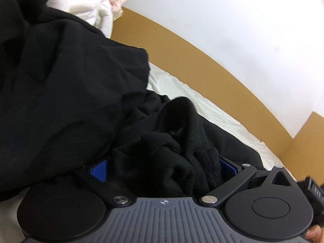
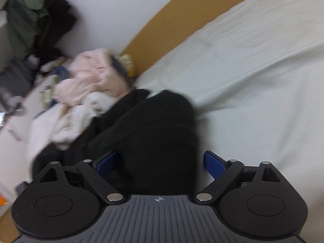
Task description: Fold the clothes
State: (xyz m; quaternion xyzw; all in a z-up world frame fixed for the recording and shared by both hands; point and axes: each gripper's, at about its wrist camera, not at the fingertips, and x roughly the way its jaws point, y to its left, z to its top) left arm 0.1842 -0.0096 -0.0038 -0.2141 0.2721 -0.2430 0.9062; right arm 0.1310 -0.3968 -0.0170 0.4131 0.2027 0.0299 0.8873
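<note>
A black fleece garment [image 1: 70,81] lies heaped on the white bed sheet [image 1: 192,101]. A bunched wad of it fills the space between the blue pads [image 1: 99,171] of my left gripper [image 1: 163,169], touching both, so the gripper is shut on it. In the right wrist view a rounded fold of the same black garment [image 2: 158,125] reaches between the wide-set blue pads [image 2: 214,164] of my right gripper [image 2: 161,163]. A slim gap shows between the cloth and the right pad, so this gripper is open. The view is motion-blurred.
A pile of pink and white clothes [image 2: 91,77] lies beyond the black garment near the wooden bed frame [image 2: 162,20]; the same pile [image 1: 85,10] shows top left in the left wrist view. Dark clothing [image 2: 30,16] hangs by the wall. Bare sheet [image 2: 253,81] stretches to the right.
</note>
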